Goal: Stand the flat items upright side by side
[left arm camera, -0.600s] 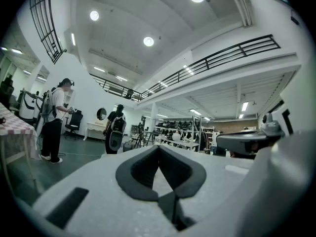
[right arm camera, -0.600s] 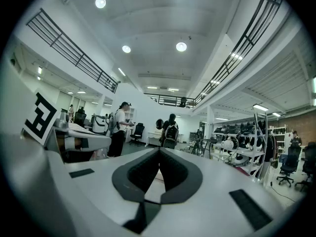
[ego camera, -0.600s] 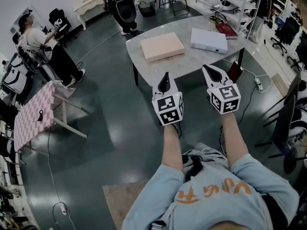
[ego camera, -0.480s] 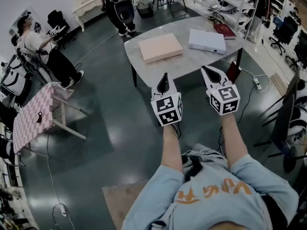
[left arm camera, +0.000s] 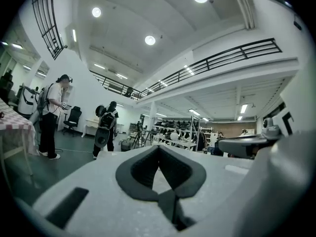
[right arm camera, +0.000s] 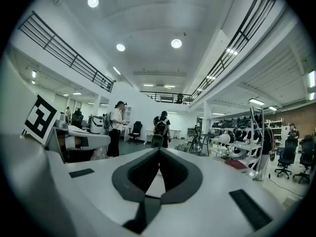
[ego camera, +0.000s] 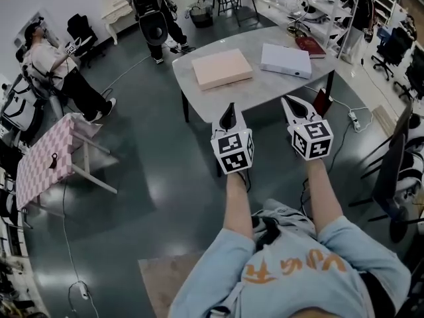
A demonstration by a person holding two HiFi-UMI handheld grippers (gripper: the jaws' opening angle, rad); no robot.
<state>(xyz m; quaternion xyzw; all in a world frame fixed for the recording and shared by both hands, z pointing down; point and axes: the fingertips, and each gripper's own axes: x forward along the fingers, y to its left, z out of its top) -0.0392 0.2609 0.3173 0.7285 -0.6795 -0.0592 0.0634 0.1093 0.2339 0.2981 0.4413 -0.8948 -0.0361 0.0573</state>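
Observation:
On the grey table [ego camera: 258, 91] lie three flat items: a pink box [ego camera: 222, 68], a white box [ego camera: 286, 59] and a dark red book [ego camera: 311, 43] at the far right corner. My left gripper [ego camera: 229, 107] is held level in the air before the table's near edge, jaws shut and nothing between them. To its right my right gripper [ego camera: 285, 100] hovers over the near edge, also shut and empty. In the left gripper view the shut jaws [left arm camera: 159, 148] point across the room; the right gripper view shows the same [right arm camera: 159, 150].
A pink checkered folding table [ego camera: 46, 158] stands at the left. A seated person [ego camera: 56, 61] is far left, and a person with a backpack [ego camera: 151, 12] stands beyond the table. A power strip [ego camera: 353, 116] and cables lie on the floor at the right, near black stands [ego camera: 391, 171].
The person with the backpack has walked to the left behind the table. Both grippers have kept still, shut, in front of the table.

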